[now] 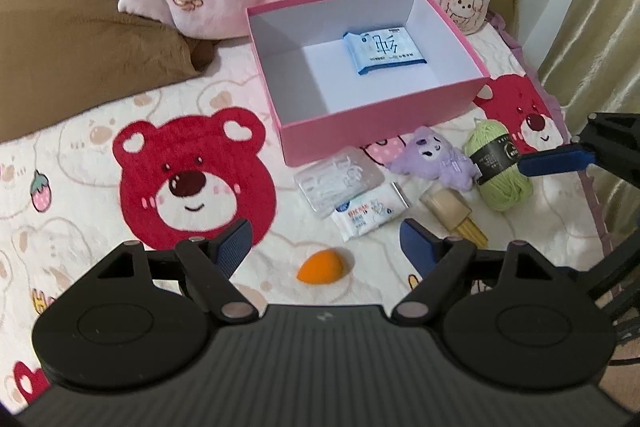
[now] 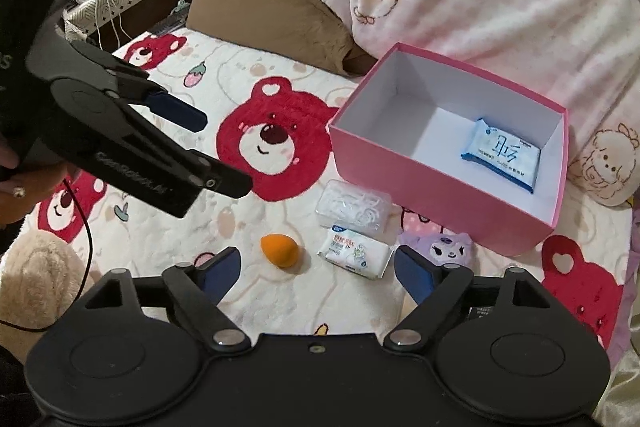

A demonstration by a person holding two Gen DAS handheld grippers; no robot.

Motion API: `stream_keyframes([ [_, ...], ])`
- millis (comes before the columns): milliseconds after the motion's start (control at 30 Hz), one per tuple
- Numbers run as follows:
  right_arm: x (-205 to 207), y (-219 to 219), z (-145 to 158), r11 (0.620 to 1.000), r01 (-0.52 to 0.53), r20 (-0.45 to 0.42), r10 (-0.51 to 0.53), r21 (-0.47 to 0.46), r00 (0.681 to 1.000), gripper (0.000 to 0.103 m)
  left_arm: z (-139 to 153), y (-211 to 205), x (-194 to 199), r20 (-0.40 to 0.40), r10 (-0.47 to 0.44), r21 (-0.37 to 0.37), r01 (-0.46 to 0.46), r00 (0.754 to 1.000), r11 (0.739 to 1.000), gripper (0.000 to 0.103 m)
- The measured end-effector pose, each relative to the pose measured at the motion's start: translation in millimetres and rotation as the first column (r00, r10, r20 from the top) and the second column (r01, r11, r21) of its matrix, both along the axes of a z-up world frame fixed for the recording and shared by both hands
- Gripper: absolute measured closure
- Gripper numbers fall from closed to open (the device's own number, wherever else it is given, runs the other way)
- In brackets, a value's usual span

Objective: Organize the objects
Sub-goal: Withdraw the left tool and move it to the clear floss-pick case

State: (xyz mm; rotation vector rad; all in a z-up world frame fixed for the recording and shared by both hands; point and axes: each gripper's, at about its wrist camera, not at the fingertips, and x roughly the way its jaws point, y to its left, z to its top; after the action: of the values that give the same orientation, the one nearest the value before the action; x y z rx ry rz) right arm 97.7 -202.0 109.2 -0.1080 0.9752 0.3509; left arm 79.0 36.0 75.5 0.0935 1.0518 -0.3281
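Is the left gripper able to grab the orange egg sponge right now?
Probably yes. The left gripper is open, and the orange sponge lies alone on the blanket just ahead between its fingers, with nothing covering it.

Pink box (image 1: 384, 131) open-topped; items crowd front wall.

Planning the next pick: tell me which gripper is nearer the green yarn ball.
Right. The right gripper has a fingertip beside the green yarn ball, while the left gripper sits open farther away, over the orange sponge.

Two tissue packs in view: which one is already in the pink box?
The blue-edged tissue pack lies inside the pink box. The white tissue pack lies on the blanket outside, beside the clear floss-pick case.
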Motion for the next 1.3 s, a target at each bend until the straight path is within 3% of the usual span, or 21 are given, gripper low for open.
stream_keyframes([
  [267, 7.4, 1.6, -21.6, 0.999, 0.002, 0.017, -0.003, 0.039, 1.0, 0.014, -33.5, 10.6, 10.0, -0.042, 0.058, -0.1, -0.062, 0.997, 0.993, 0.02],
  [467, 22.4, 4.5, -42.8, 0.997, -0.012, 0.046, 0.009, 0.076, 0.999, 0.014, -66.3, 14.6, 26.8, 0.015, 0.107, -0.08, -0.105, 0.994, 0.991, 0.02],
  [633, 38.5, 3.2, -66.3, 0.996, -0.003, 0.06, -0.003, 0.092, 0.998, 0.014, -99.6, 23.9, 44.2, 0.004, 0.142, -0.105, -0.141, 0.99, 0.984, 0.021],
  [867, 65.6, 10.1, -103.8, 0.999, 0.005, 0.092, -0.008, 0.035, 0.996, 0.014, -139.5, 29.7, 59.6, 0.001, 0.151, -0.212, -0.147, 0.989, 0.966, 0.021],
  [1000, 80.3, 17.0, -122.9, 0.999, 0.029, 0.063, -0.027, -0.042, 0.998, 0.014, -154.3, 27.0, 64.4, 0.069, 0.173, -0.195, -0.157, 0.982, 0.968, 0.022],
  [1133, 90.1, 15.2, -138.1, 0.999, 0.03, 0.052, -0.028, -0.029, 0.998, 0.014, -166.4, 34.2, 70.7, 0.049, 0.193, -0.297, -0.171, 0.98, 0.939, 0.022],
  [1233, 95.9, 12.8, -151.2, 0.999, 0.043, 0.061, -0.041, -0.023, 0.997, 0.014, -176.7, 39.3, 72.0, -0.025, 0.214, -0.374, -0.207, 0.977, 0.904, 0.028],
  [1300, 97.0, 10.7, -158.4, 0.998, 0.063, 0.073, -0.062, -0.009, 0.995, 0.014, -179.6, 37.9, 72.0, -0.01, 0.215, -0.369, -0.204, 0.976, 0.907, 0.031],
])
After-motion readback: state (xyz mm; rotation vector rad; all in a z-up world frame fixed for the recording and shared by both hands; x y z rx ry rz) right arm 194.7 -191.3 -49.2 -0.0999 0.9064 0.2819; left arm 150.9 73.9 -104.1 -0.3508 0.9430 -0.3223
